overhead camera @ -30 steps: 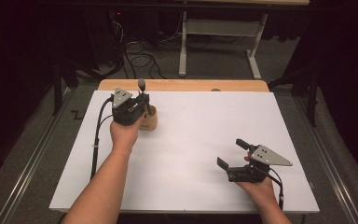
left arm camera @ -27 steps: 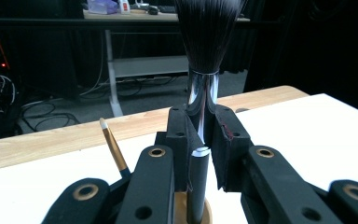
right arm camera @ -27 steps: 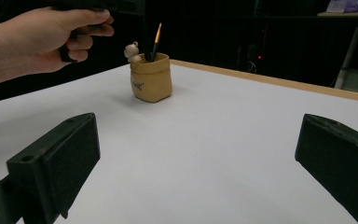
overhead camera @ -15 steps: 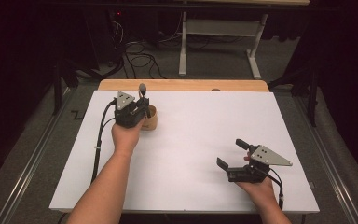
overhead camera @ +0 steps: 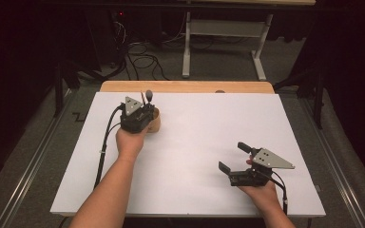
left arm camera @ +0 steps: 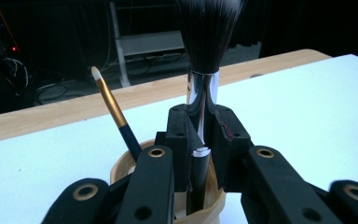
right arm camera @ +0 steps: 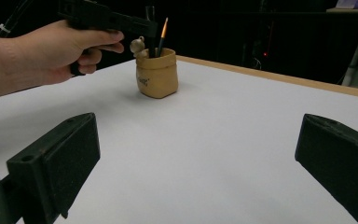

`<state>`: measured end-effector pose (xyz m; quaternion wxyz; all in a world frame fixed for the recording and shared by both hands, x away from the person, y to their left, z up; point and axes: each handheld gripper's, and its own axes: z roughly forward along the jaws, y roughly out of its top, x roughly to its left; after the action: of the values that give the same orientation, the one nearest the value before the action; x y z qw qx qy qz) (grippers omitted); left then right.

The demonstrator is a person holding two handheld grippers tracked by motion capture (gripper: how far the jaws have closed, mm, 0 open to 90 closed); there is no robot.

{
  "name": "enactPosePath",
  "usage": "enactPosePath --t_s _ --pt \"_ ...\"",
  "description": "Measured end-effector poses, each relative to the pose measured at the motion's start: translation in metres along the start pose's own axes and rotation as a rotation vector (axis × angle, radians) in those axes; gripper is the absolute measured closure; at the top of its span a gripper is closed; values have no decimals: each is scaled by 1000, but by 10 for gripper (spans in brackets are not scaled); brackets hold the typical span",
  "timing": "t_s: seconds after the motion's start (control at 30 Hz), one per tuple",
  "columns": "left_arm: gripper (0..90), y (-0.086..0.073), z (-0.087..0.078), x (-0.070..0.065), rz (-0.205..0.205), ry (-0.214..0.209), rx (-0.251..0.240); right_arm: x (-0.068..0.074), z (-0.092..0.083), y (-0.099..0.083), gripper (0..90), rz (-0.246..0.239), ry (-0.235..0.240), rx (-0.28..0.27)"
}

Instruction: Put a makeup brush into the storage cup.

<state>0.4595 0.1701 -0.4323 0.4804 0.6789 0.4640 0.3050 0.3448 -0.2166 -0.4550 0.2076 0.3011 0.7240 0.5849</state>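
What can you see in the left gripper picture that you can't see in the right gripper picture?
Left gripper view alone: the left gripper shut on a makeup brush, gripping just under its shiny silver collar, with fluffy dark bristles on top. Right gripper view alone: the right gripper, jaws wide apart and holding nothing, plus the person's left hand. Both share: the tan pot, the thin gold-tipped brush leaning in it, and the white table.

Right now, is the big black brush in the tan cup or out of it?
In: the brush stands upright, its handle reaching down into the cup, with the left hand-held gripper shut on it.
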Motion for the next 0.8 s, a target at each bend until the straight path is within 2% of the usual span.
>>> enactPosePath --t_s 0.2,0.37,0.4,0.43,0.47,0.5,0.53,0.6,0.7,0.8 --pt "778 -2 3 -2 14 3 14 0 0 0 4 3 -1 0" --pt "770 -1 4 -3 8 -6 3 0 0 0 4 3 2 0" --pt "728 0 3 -4 12 -8 -8 0 0 0 4 3 3 1" --pt "639 0 3 -5 9 -5 -18 0 0 0 4 3 3 1" --pt "503 1 2 -5 3 -5 -22 0 0 0 4 4 3 1" --pt "420 2 2 -5 -6 -16 -23 0 0 0 4 4 4 0" --pt "375 3 1 -5 -12 -24 -24 0 0 0 4 3 4 -1" --pt "274 4 0 -4 -13 -9 -29 1 0 0 4 6 6 1" --pt "216 6 -4 -2 -19 -6 -39 1 1 0 5 4 8 6" --pt "204 8 -8 -2 -14 -15 -55 2 1 0 5 3 6 6"
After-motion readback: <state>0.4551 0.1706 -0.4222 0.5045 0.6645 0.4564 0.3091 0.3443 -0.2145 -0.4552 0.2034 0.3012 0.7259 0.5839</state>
